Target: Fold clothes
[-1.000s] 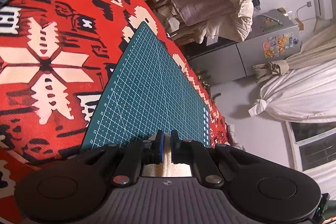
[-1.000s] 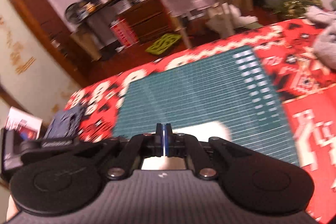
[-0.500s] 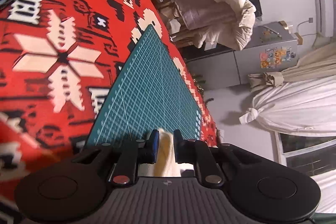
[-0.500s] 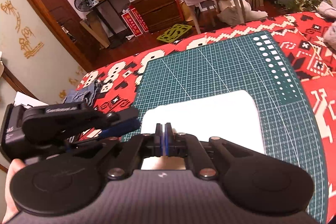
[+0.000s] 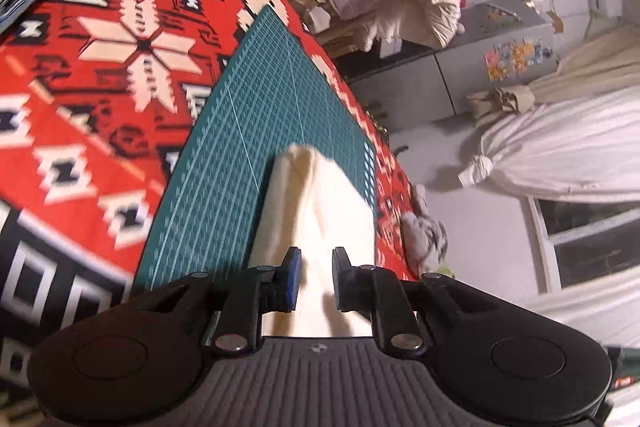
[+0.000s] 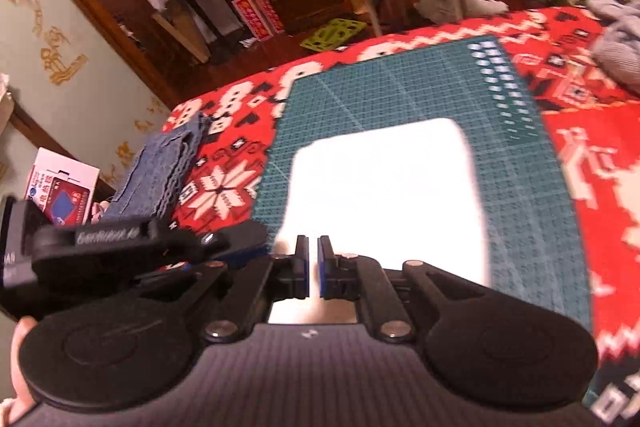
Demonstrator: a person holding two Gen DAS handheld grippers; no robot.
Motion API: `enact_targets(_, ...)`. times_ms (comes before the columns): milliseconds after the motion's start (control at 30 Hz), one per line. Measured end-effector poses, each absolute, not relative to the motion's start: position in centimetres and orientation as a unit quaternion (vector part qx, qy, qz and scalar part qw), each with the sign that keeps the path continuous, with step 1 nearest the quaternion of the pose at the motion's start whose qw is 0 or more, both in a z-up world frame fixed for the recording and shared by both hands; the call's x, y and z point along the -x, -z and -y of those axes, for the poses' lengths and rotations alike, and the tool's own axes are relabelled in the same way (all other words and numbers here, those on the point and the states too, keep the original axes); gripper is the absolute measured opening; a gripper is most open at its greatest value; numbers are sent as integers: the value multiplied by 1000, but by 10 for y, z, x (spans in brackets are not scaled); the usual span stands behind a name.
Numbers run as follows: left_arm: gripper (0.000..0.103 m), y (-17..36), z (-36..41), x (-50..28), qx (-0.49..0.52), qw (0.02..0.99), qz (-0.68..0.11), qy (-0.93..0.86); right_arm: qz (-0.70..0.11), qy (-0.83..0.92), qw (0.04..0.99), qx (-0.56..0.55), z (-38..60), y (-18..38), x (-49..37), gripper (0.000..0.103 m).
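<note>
A white cloth point(image 5: 320, 195) lies folded on the green cutting mat point(image 5: 248, 107). In the right wrist view the white cloth point(image 6: 384, 187) shows as a flat rectangle on the mat point(image 6: 400, 87). My left gripper point(image 5: 316, 279) is open above the cloth's near edge, with nothing between its fingers. My right gripper point(image 6: 313, 271) stands over the same near edge, its jaws parted by a narrow gap with nothing held. The left gripper point(image 6: 120, 247) appears just to the left of it.
A red patterned blanket point(image 5: 120, 67) covers the surface. Folded jeans point(image 6: 160, 171) are stacked left of the mat, and a grey garment point(image 6: 620, 39) lies at the far right. A hand point(image 6: 16, 347) is at the lower left edge. Cluttered furniture stands behind.
Both grippers let go of the white cloth: the left jaws widened and the right jaws parted slightly. Both drew back, and more of the folded cloth now shows on the mat.
</note>
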State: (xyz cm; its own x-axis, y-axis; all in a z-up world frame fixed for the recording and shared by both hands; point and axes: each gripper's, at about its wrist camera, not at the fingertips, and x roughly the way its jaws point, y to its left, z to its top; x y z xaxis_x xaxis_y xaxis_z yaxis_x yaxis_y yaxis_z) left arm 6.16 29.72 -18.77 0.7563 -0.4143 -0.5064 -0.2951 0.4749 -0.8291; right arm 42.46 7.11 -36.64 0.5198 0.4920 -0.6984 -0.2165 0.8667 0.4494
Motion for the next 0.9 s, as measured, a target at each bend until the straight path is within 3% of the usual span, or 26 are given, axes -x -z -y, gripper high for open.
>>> enact_targets(200,24,178,-278,-37,478,801,-356,44,-440,-184,871,-119,-29,333,-401,9)
enact_targets(267,24,175,-274,-29,470,806,-357,41,-444,-172,873,-108,-14,331,-395,15)
enact_targets(667,24,185,-281,-29,501,801,-328,8,-471,-154,842,-212,21,376,-401,17)
enact_targets(900,24,193,-275,-46,472,803,-363,9,-484,-168,833,-211,12,389,-411,17)
